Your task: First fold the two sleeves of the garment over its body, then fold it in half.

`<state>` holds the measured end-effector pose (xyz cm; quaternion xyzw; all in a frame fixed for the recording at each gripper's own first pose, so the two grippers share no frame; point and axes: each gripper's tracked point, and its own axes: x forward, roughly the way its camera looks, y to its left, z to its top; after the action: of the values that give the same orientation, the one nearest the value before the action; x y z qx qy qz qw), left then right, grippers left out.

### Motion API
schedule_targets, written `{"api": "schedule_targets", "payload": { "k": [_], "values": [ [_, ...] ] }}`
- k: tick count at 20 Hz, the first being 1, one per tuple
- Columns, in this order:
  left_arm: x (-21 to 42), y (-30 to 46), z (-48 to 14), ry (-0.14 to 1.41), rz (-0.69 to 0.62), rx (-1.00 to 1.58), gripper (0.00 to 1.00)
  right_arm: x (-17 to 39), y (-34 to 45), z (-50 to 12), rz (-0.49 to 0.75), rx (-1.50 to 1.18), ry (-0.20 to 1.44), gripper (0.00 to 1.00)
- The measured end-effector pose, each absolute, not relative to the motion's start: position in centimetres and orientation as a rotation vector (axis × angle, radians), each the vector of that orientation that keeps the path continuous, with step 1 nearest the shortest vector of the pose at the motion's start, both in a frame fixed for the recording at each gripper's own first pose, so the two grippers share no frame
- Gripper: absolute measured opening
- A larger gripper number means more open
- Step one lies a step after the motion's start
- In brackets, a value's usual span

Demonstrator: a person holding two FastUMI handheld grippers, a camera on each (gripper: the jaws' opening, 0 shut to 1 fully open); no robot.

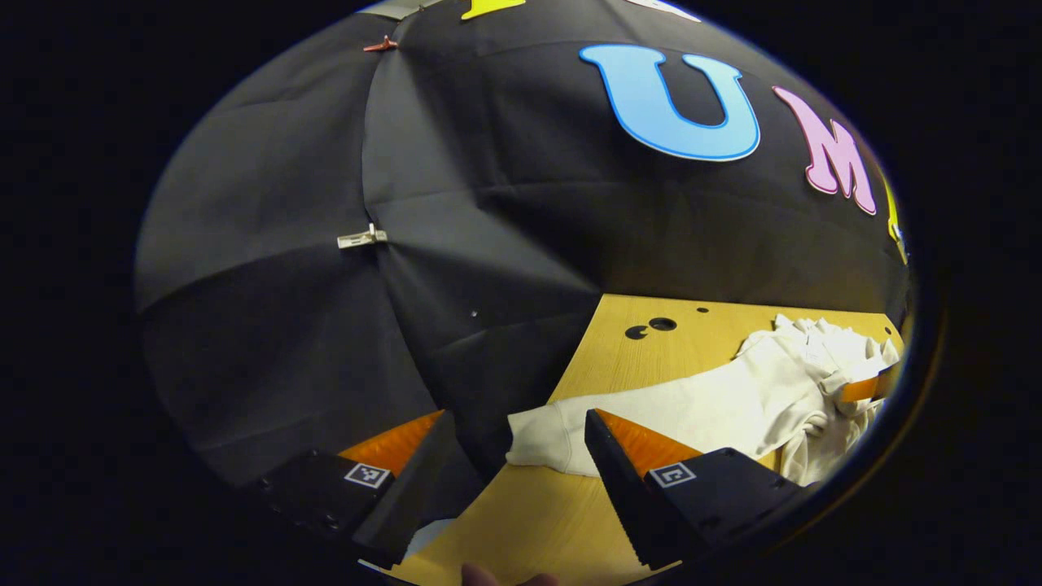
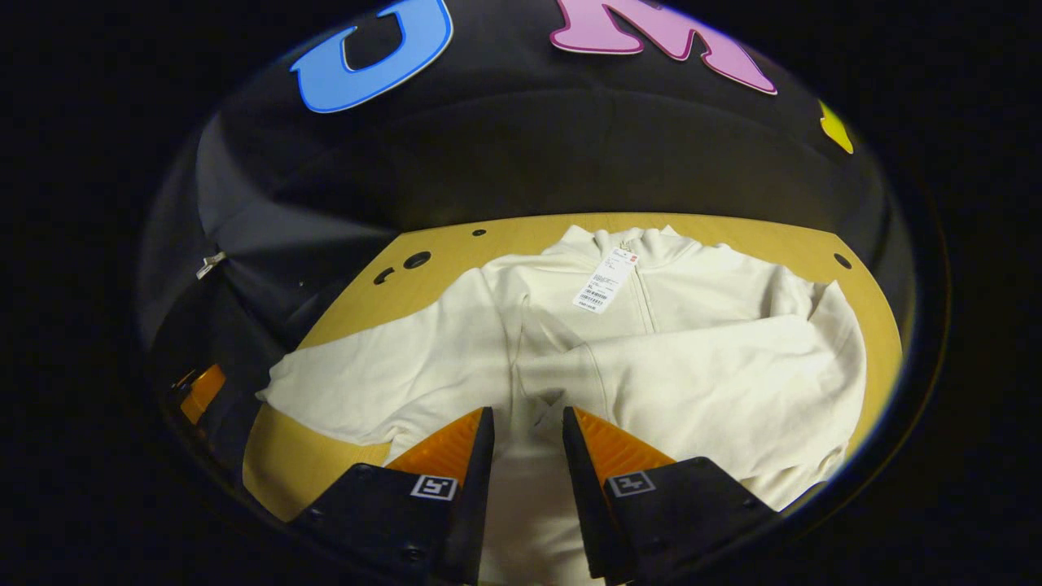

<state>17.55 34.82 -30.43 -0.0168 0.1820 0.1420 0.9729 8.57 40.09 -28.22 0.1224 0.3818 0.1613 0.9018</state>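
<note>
One white garment (image 2: 570, 366), one paper tag (image 2: 604, 281), one wooden table (image 2: 309, 464), two tools (image 2: 527, 431)

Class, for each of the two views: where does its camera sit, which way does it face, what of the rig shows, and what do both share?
Left gripper view: rides the left hand-held gripper, at the table's corner, facing the outstretched sleeve; own fingers open.
Right gripper view: rides the right hand-held gripper above the hem, facing the collar; own fingers apart over cloth.
Shared: the cream zip-up garment on the light wooden table.

cream zip-front garment (image 2: 651, 366) lies flat, one sleeve (image 2: 716, 358) folded across, other (image 2: 366, 382) outstretched.
</note>
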Motion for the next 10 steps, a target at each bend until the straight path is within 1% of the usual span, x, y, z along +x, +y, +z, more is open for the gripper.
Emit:
{"api": "schedule_targets", "payload": {
  "k": [2,6,10],
  "values": [
    [18.4,35.2,-32.0,0.407,0.273,-0.066,0.99,7.7,39.1,-27.5,0.343,0.230,0.782,0.52],
    [19.9,34.0,-35.7,0.515,0.204,-0.159,1.00,6.5,36.3,-26.4,0.338,0.196,0.775,0.52],
    [21.7,34.3,-38.2,0.585,0.229,-0.179,1.00,5.3,33.9,-25.7,0.333,0.169,0.776,0.52]
  ]
}}
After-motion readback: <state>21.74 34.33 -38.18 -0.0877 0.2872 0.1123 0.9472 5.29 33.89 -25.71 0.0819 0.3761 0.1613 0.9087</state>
